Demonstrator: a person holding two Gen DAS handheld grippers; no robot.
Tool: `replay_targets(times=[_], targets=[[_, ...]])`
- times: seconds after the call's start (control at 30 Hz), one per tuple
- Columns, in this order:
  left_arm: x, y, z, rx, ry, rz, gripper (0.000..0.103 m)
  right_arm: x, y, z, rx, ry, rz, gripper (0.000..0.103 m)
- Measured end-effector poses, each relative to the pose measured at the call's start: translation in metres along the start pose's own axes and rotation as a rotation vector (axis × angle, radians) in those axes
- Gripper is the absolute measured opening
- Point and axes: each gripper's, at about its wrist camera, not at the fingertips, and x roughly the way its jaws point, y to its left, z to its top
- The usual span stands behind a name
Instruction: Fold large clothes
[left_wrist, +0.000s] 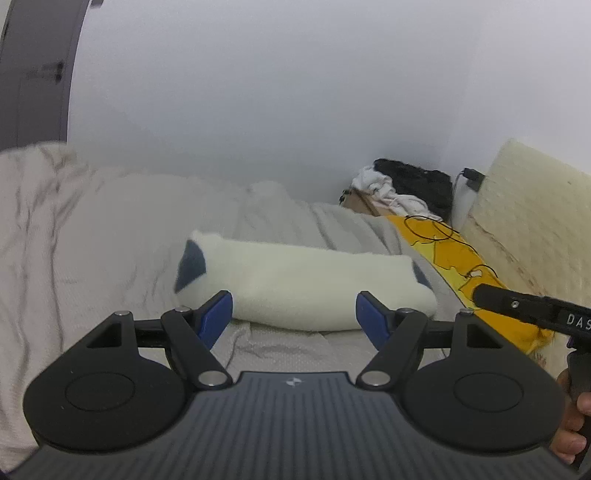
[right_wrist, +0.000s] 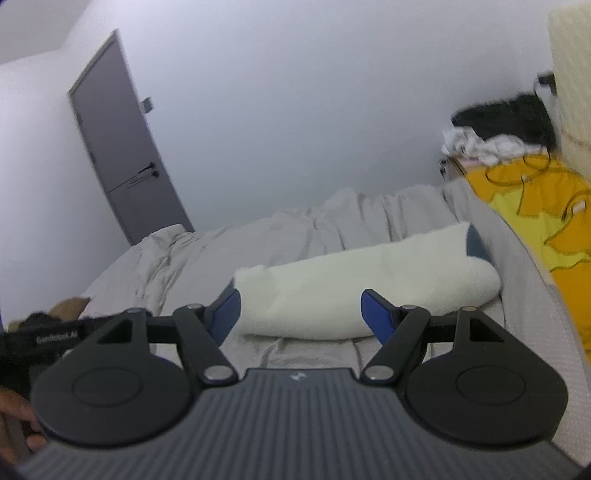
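A folded cream fleece garment (left_wrist: 314, 284) with navy patches is laid on a rumpled grey bedspread (left_wrist: 110, 229), at twelve o'clock from both grippers. The left gripper (left_wrist: 294, 314) and right gripper (right_wrist: 300, 314) are held above it, blue-padded jaws apart and empty.

Plain white walls (right_wrist: 295, 92), grey door (right_wrist: 122, 147), bed with rumpled pale bedding (right_wrist: 192, 254)

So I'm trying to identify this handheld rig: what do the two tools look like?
Both match: the left tool and right tool each have blue pads on black linkage arms with silver pivot pins, two round black discs, and a ribbed grey body with a small white logo. The right tool's black side carries white lettering in the left view.
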Motion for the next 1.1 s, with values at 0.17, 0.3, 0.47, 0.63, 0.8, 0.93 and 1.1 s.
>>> replay_targets(times=[0.17, 0.3, 0.47, 0.63, 0.8, 0.93, 1.1], targets=[[-0.036, -0.019, -0.017, 0.125, -0.057, 0.02, 0.078, -0.028, 0.029, -0.016, -0.084, -0.037, 0.006, 0.075], [-0.054, -0.017, -0.041, 0.121, -0.097, 0.016, 0.078, -0.042, 0.04, -0.032, -0.129, -0.075, 0.01, 0.075], [-0.052, -0.013, -0.069, 0.108, -0.105, 0.033, 0.078, -0.044, 0.04, -0.061, -0.135, -0.069, -0.005, 0.075], [-0.044, -0.009, -0.085, 0.109, -0.086, 0.028, 0.078, -0.039, 0.039, -0.08, -0.149, -0.064, -0.023, 0.075], [-0.038, -0.003, -0.097, 0.088, -0.102, 0.055, 0.078, -0.033, 0.039, -0.096, -0.151, -0.063, -0.035, 0.075], [-0.033, 0.0, -0.104, 0.096, -0.1, 0.073, 0.078, -0.032, 0.037, -0.097, -0.139, -0.078, -0.043, 0.075], [-0.023, -0.001, -0.107, 0.111, -0.074, 0.076, 0.078, -0.023, 0.035, -0.103, -0.141, -0.056, -0.067, 0.075]])
